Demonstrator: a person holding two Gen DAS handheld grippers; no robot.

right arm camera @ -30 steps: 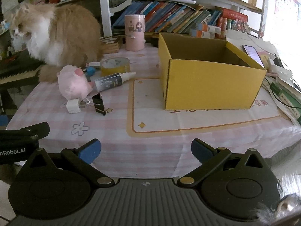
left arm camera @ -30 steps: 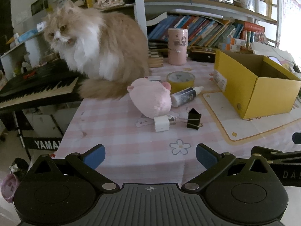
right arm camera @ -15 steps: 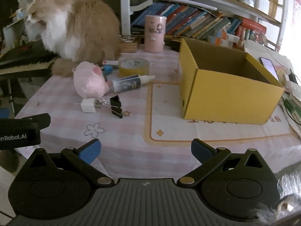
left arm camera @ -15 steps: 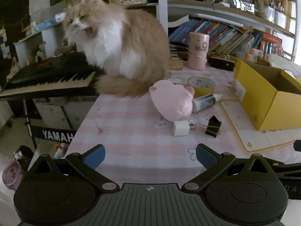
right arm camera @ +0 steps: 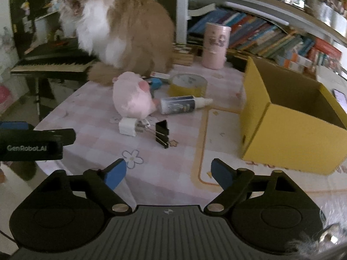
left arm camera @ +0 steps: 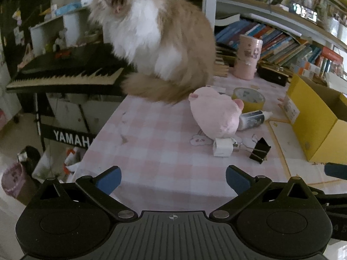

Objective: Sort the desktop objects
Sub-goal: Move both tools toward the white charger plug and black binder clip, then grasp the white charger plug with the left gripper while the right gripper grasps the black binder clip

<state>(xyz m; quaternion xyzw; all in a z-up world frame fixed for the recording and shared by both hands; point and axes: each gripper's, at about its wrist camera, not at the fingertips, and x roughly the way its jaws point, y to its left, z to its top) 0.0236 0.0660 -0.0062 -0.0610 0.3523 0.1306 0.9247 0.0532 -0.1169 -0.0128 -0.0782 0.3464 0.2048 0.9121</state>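
On the pink checked tablecloth lie a pink plush toy (left arm camera: pixel 214 113) (right arm camera: pixel 133 98), a white charger plug (left arm camera: pixel 222 147) (right arm camera: pixel 128 126), a black binder clip (left arm camera: pixel 260 150) (right arm camera: pixel 162 133), a glue bottle (left arm camera: pixel 252 119) (right arm camera: pixel 183 104) and a yellow tape roll (left arm camera: pixel 249 96) (right arm camera: pixel 188 84). An open yellow box (left arm camera: pixel 314 121) (right arm camera: pixel 292 130) stands to the right. My left gripper (left arm camera: pixel 173 178) is open and empty near the table's front edge. My right gripper (right arm camera: pixel 168 173) is open and empty, short of the clip.
A fluffy cat (left arm camera: pixel 160 43) (right arm camera: pixel 121 30) sits at the table's back left, mouth open. A keyboard (left arm camera: pixel 65 73) stands left of the table. A pink cup (left arm camera: pixel 247 57) (right arm camera: pixel 214 45) and bookshelves are behind. A blue object (right arm camera: pixel 156 83) lies behind the plush.
Both grippers have moved forward toward the objects and swung left, so the items look larger. The cat has raised its head and opened its mouth. The right gripper's fingers stand slightly closer.
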